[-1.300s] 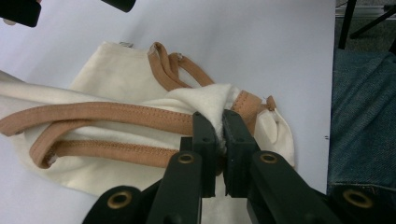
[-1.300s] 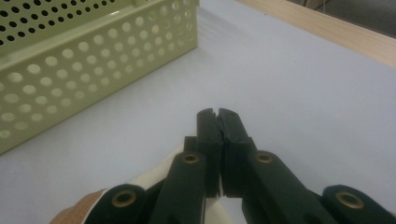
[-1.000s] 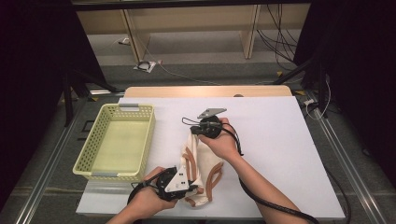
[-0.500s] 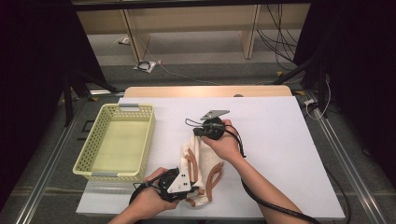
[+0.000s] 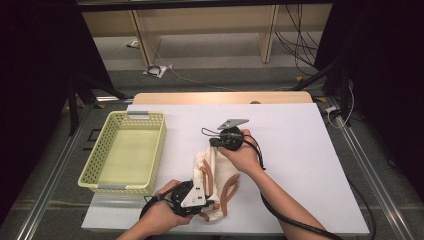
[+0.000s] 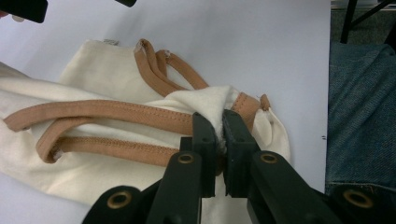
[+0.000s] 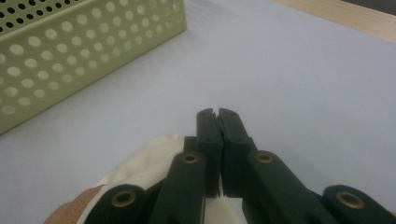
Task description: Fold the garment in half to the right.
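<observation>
A cream cloth bag (image 5: 212, 170) with brown straps lies crumpled on the white table (image 5: 300, 160) near its front edge. My left gripper (image 5: 211, 204) is shut on a bunched fold of the bag (image 6: 102, 74) beside a brown strap, its jaws (image 6: 220, 121) pressed on the cream cloth. My right gripper (image 5: 212, 144) sits at the bag's far end with its jaws together (image 7: 217, 114). Cream cloth (image 7: 140, 163) comes out from under and between them low down, while the tips stick out past it.
A pale yellow perforated basket (image 5: 159, 150) stands empty at the left, its wall (image 7: 70, 56) close ahead of the right gripper. Bare tabletop spreads to the right and back. The person's blue-jeaned leg (image 6: 359, 116) is at the table's front edge.
The right gripper has shifted slightly to the right and nearer the person, and the bag's far end has bunched up a little with it. The left gripper has stayed put.
</observation>
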Motion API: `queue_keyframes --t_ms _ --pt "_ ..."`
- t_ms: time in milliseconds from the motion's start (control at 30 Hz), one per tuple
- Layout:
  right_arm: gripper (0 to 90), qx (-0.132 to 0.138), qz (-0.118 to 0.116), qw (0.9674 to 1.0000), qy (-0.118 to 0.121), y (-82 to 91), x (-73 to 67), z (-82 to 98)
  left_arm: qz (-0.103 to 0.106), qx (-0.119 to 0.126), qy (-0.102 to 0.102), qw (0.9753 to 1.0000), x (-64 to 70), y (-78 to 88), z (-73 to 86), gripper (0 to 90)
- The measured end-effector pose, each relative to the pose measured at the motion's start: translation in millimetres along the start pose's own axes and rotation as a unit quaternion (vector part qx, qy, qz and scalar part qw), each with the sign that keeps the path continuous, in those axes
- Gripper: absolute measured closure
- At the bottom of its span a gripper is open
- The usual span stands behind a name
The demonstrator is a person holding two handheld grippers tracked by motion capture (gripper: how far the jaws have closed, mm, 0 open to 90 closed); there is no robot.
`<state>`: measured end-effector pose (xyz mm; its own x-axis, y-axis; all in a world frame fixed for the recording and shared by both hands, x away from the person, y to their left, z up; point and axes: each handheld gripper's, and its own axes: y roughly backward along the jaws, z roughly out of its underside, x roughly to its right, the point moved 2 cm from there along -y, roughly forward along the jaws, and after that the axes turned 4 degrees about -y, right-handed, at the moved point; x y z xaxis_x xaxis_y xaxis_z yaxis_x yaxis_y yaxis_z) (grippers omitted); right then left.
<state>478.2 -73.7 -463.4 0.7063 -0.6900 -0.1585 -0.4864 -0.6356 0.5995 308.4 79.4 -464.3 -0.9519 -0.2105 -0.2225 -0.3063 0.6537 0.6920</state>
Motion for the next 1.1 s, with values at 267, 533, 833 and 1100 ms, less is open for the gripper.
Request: queue_keyframes --t_ms 267,533,833,1100 --pt "88.7 -0.002 0.001 1.0000 -0.003 0.5 1.7 3.4 0.003 -0.002 -0.003 1.0000 0.7 -2.5 -0.3 85.0" --pt "88.8 -0.003 0.001 1.0000 -0.005 1.2 2.7 5.8 0.006 -0.003 -0.003 1.0000 1.3 -3.9 -0.1 85.0" --pt "88.7 -0.004 0.003 1.0000 -0.006 3.3 5.7 9.1 0.008 -0.006 -0.005 0.9999 2.3 -6.2 -0.1 84.9" --pt "88.7 -0.005 0.004 1.0000 -0.007 5.4 7.3 10.5 0.010 -0.007 -0.007 0.9999 2.6 -7.3 -1.2 85.0"
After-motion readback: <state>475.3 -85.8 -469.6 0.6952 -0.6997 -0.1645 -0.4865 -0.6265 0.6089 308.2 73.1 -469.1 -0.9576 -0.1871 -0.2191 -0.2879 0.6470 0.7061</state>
